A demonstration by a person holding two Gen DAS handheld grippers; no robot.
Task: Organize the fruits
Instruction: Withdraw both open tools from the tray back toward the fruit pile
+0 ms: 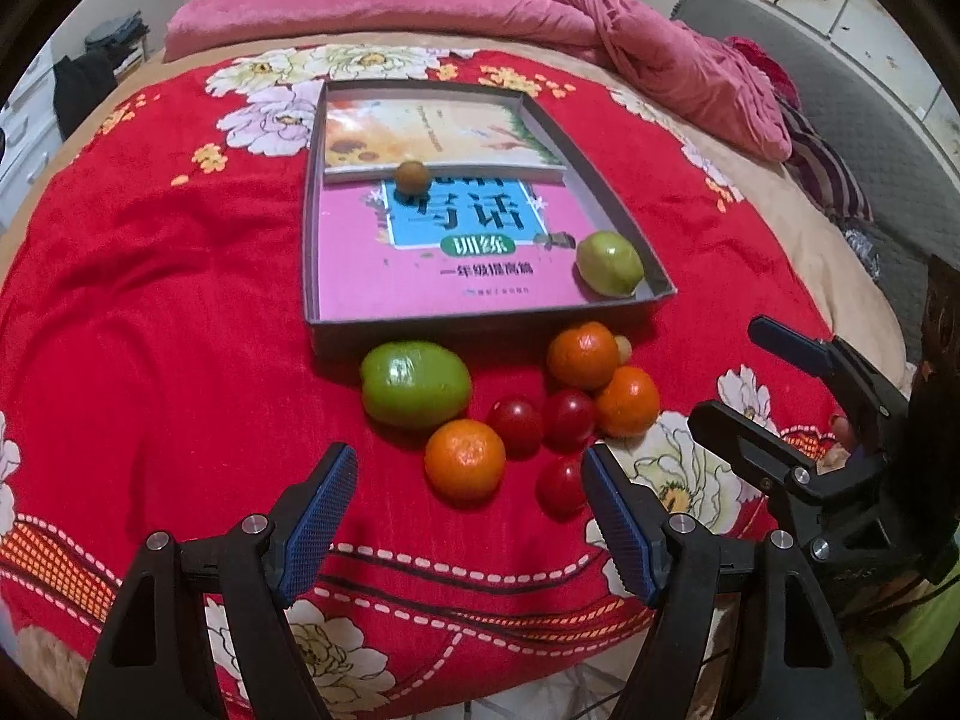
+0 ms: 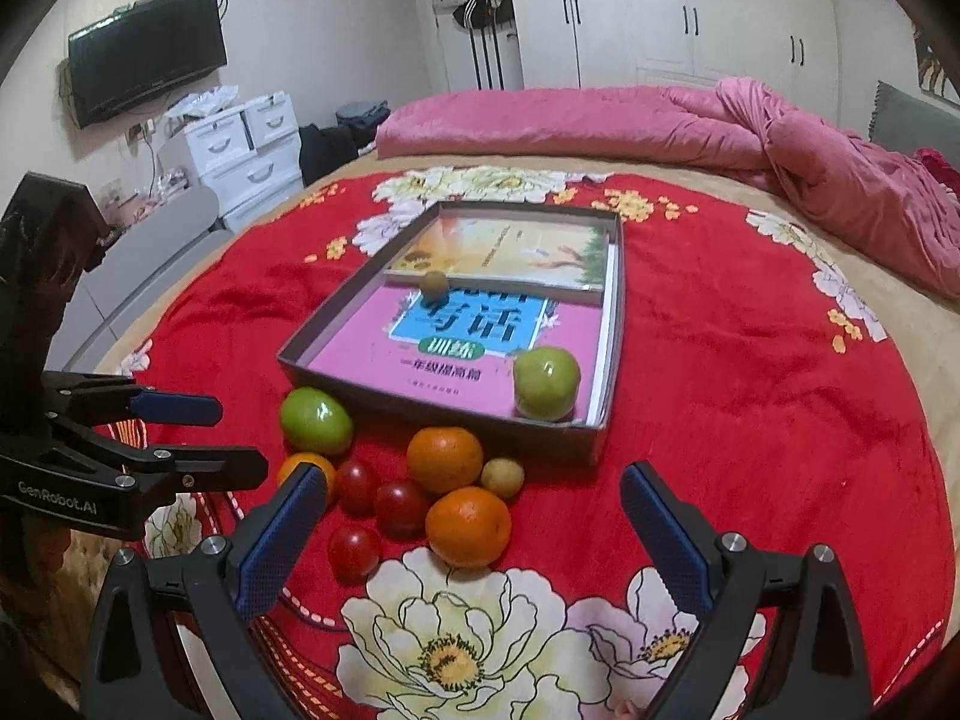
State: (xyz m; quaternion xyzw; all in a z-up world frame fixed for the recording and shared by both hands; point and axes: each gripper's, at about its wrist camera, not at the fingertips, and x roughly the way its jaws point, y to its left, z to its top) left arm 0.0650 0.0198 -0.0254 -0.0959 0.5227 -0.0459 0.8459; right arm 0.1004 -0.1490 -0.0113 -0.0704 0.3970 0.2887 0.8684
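Observation:
A grey box tray (image 1: pixel 492 333) lined with books holds a green fruit (image 1: pixel 609 264) and a small brown fruit (image 1: pixel 411 177). In front of it on the red blanket lie a larger green fruit (image 1: pixel 414 384), three oranges (image 1: pixel 465 459), three small red fruits (image 1: pixel 567 417) and a small yellowish fruit (image 2: pixel 503 477). My left gripper (image 1: pixel 468 451) is open, hovering near the closest orange with nothing between its fingers. My right gripper (image 2: pixel 474 471) is also open and empty, just short of the fruit cluster, with an orange (image 2: pixel 468 525) nearest.
The red flowered blanket (image 2: pixel 750 420) covers a bed. A rolled pink quilt (image 2: pixel 570 120) lies along the far side. White drawers (image 2: pixel 252 144) and a wall television (image 2: pixel 147 54) stand beyond the left edge. The right gripper (image 1: pixel 726 369) shows at the right of the left wrist view.

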